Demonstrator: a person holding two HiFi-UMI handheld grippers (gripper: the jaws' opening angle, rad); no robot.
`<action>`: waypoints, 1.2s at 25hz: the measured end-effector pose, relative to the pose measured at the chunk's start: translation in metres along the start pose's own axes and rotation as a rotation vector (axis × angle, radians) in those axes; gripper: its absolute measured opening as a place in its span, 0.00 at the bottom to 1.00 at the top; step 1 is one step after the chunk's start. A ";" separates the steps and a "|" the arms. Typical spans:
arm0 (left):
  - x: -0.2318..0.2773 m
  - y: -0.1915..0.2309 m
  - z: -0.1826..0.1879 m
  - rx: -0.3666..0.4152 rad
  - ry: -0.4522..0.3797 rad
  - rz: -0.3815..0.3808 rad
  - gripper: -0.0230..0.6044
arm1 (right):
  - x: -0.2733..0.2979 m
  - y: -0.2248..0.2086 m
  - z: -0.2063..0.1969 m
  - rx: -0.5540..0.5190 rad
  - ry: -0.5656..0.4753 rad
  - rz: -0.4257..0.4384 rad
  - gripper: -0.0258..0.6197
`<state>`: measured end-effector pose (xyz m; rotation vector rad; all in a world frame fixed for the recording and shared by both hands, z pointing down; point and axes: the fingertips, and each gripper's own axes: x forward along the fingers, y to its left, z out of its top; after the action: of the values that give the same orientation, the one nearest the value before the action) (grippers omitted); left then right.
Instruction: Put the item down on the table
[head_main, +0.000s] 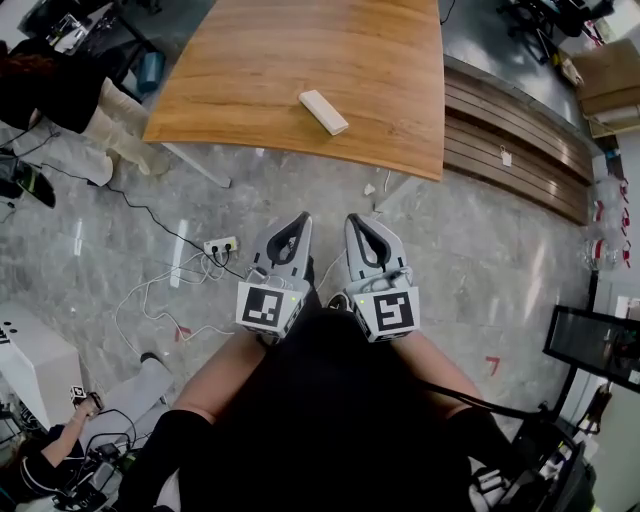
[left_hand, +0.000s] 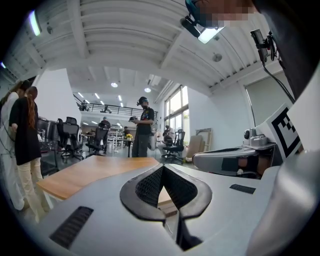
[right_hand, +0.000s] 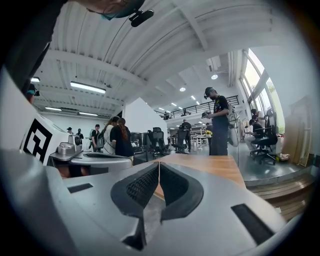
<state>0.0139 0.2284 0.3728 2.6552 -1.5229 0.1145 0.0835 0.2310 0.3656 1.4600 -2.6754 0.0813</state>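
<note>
The item (head_main: 323, 111), a flat white bar, lies slanted on the table (head_main: 250, 70), close to the edge nearest the person. It sits at about 12 o'clock from both grippers, well apart from them, and nothing touches it.

The left gripper (head_main: 301, 218) and right gripper (head_main: 353, 219) are side by side just in front of the person's body, above the floor (head_main: 480, 270), tips pointing toward 12 o'clock. Each gripper view shows its jaws clenched tip to tip with nothing between them; only the table top shows through the gap behind the tips.

A power strip (head_main: 220, 245) with cables lies on the floor at 9 o'clock from the left gripper. A wooden step (head_main: 520, 140) runs along the table at 2 o'clock from the right gripper. A standing person (right_hand: 218, 122) appears past the table in the right gripper view.
</note>
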 end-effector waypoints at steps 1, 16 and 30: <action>0.010 0.006 -0.001 0.001 0.001 -0.004 0.04 | 0.010 -0.006 -0.001 0.000 0.004 -0.004 0.06; 0.187 0.159 -0.011 -0.006 0.064 -0.088 0.04 | 0.220 -0.088 -0.012 0.041 0.088 -0.083 0.06; 0.298 0.251 -0.046 0.012 0.124 -0.134 0.04 | 0.361 -0.137 -0.098 0.021 0.347 -0.020 0.06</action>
<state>-0.0539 -0.1488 0.4571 2.6937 -1.3082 0.2757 0.0099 -0.1364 0.5017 1.3354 -2.3863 0.3296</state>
